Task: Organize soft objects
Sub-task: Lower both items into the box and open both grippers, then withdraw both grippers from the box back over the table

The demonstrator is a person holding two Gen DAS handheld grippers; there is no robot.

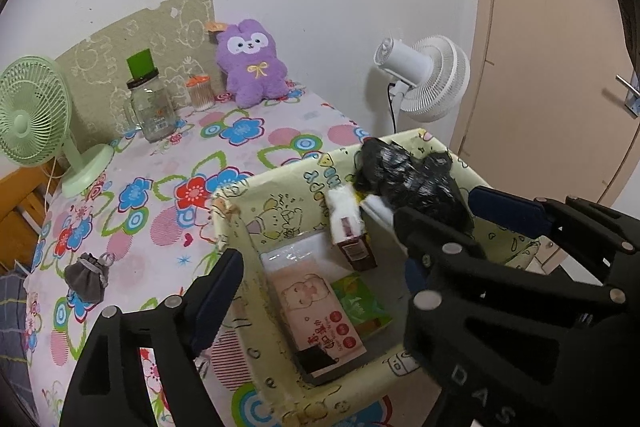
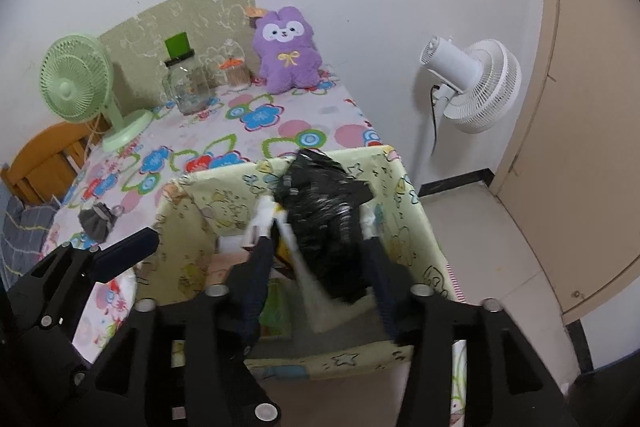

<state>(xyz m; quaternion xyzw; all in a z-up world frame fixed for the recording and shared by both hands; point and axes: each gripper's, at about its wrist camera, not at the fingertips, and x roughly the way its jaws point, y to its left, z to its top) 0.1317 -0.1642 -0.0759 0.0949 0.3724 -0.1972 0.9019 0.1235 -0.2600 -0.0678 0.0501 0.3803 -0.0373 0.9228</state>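
- The table (image 1: 256, 147), under a flowered cloth, fills the left and middle of both views, running back to the white wall.
- A pale yellow fabric storage box (image 2: 192, 223) printed with cartoons stands at the table's near right corner, its top open.
- A white pedestal fan (image 1: 432, 79) stands on the floor to the far right, beside the door; a green desk fan (image 1: 28, 115) sits on the table's far left edge.
- The purple plush toy (image 1: 252, 63) sits upright at the far end against the wall, well apart from the box.
- A crumpled black plastic bag (image 2: 324, 223) lies in the box by its far right corner, resting on a white packet.
- The right gripper (image 2: 320, 263) hangs over the box with the bag between its half-parted fingers; the blur hides whether the pads touch it.
- The left gripper (image 1: 356, 235) has its fingers spread wide across the box, holding nothing.
- Tissue packs and a small carton lie on the box floor.
- A glass jar (image 1: 152, 107) with a green lid stands near the plush.
- A small grey drawstring pouch (image 1: 86, 281) lies on the cloth at the near left.
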